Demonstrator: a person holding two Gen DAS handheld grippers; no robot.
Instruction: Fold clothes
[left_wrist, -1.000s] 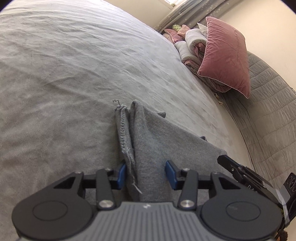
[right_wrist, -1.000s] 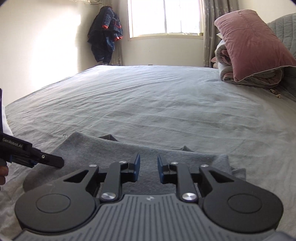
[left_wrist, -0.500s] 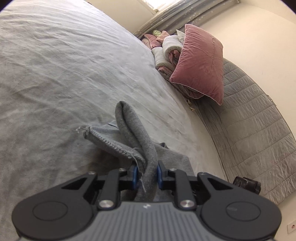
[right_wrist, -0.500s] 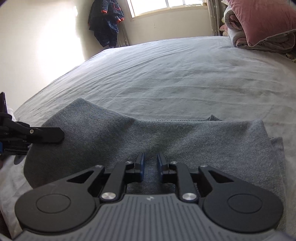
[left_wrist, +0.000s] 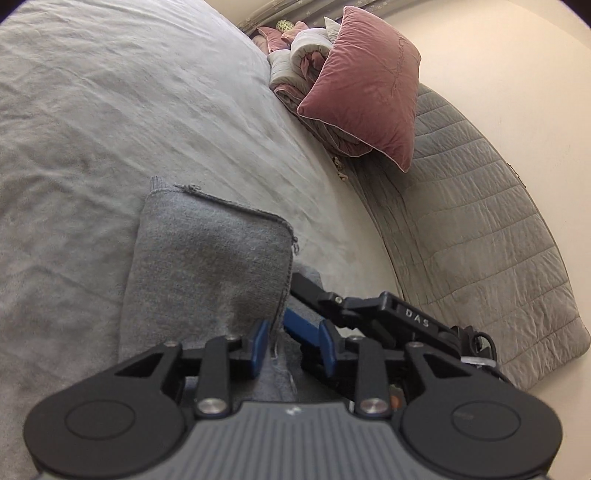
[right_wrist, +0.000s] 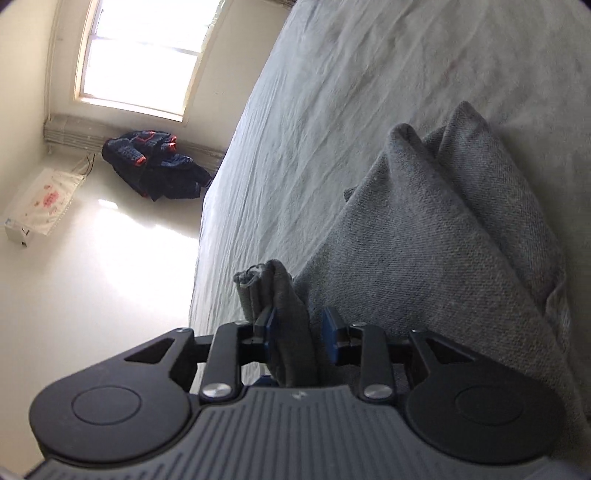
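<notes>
In the left wrist view, the grey garment lies doubled on the bed, long axis running away ahead of the left gripper, whose fingers stand apart with a cloth edge loose between them; the right gripper's finger crosses just beyond. In the right wrist view, the right gripper is parted too, with a bunched corner between its pads touching only the left one. The fold looks partly made; further folds may remain.
</notes>
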